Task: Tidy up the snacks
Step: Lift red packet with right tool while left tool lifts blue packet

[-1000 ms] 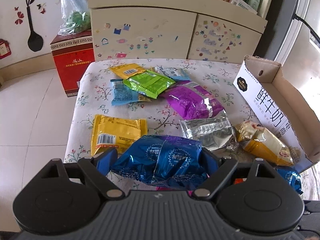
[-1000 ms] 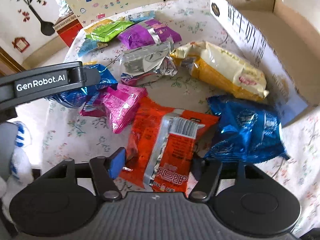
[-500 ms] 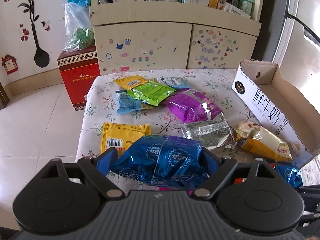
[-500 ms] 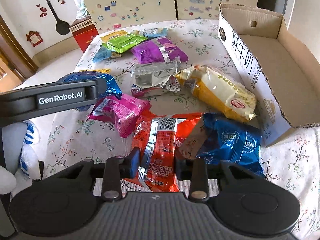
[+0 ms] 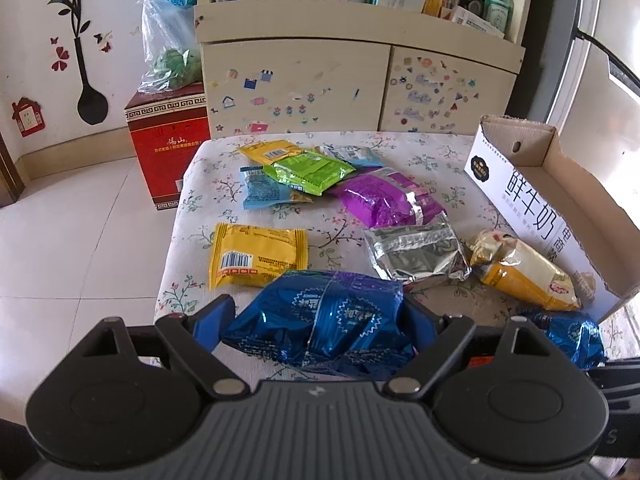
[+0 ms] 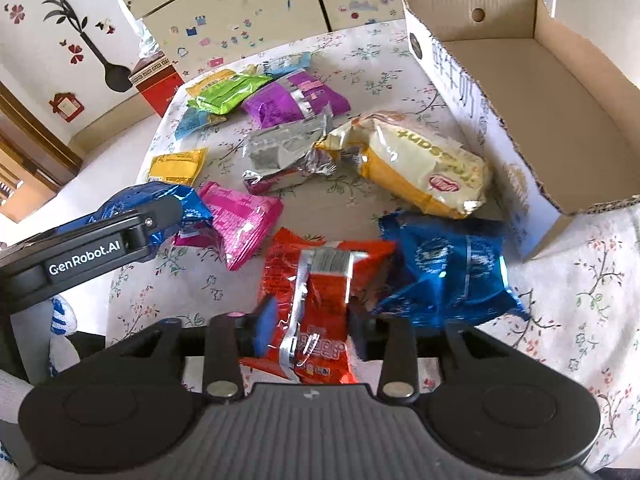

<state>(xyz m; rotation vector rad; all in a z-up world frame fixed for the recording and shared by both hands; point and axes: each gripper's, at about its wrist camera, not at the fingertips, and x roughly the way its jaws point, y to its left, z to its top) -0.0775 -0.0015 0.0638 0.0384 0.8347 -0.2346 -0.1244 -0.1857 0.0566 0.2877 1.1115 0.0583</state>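
My left gripper (image 5: 316, 320) is shut on a blue foil snack bag (image 5: 320, 316) and holds it above the near table edge; it shows from the side in the right wrist view (image 6: 160, 216). My right gripper (image 6: 310, 328) is shut on a red snack packet (image 6: 320, 288), lifted off the cloth. An open cardboard box (image 6: 520, 184) (image 5: 532, 208) lies at the right, empty inside. A second blue bag (image 6: 448, 268) lies next to the box.
Loose on the floral tablecloth (image 5: 200, 216): a yellow croissant bag (image 6: 416, 168), silver bag (image 5: 412, 248), purple bag (image 5: 384, 200), green bag (image 5: 308, 170), yellow packet (image 5: 256, 256), pink packet (image 6: 240, 220). A cabinet (image 5: 360, 80) and red box (image 5: 168, 152) stand behind.
My right gripper closed on the red packet and lifted it. My left gripper rose and drew back with the blue bag still held.
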